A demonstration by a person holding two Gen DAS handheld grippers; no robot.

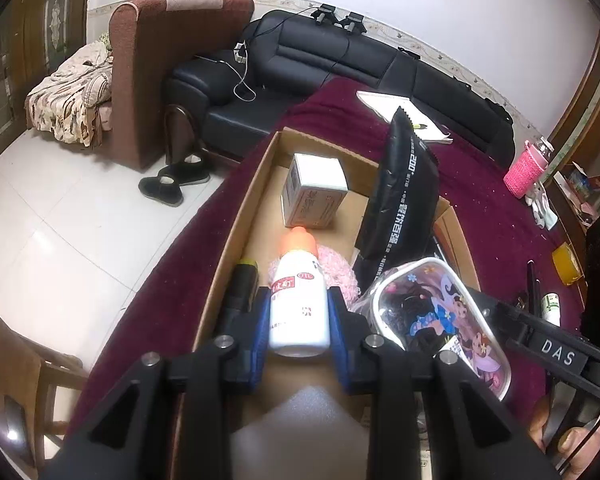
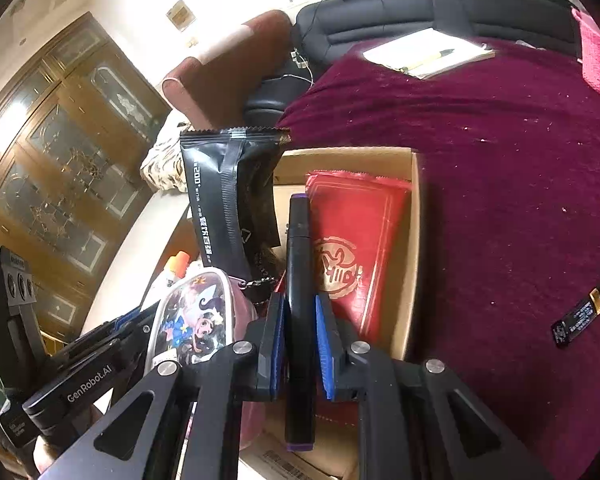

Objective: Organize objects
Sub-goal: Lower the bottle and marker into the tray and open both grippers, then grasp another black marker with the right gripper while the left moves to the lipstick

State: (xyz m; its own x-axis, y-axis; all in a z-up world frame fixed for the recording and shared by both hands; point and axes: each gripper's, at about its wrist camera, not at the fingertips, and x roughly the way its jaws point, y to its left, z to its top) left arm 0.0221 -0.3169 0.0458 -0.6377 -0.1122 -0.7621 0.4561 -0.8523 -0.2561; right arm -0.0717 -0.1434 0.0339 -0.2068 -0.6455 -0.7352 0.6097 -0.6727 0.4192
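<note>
Left tongs (image 1: 299, 320) clench the white bottle (image 1: 298, 304); right tongs (image 2: 299, 336), barely slackened, bracket the black marker (image 2: 299, 300). Both hover over the cardboard box (image 1: 236, 236) mid-bench; lower each gently into free gaps.

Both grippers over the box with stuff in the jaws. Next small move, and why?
Probably lower and release. The left gripper clamps the white bottle and the right gripper has the black marker between its pads, both already above the cardboard box, with free floor beneath the bottle.
</note>
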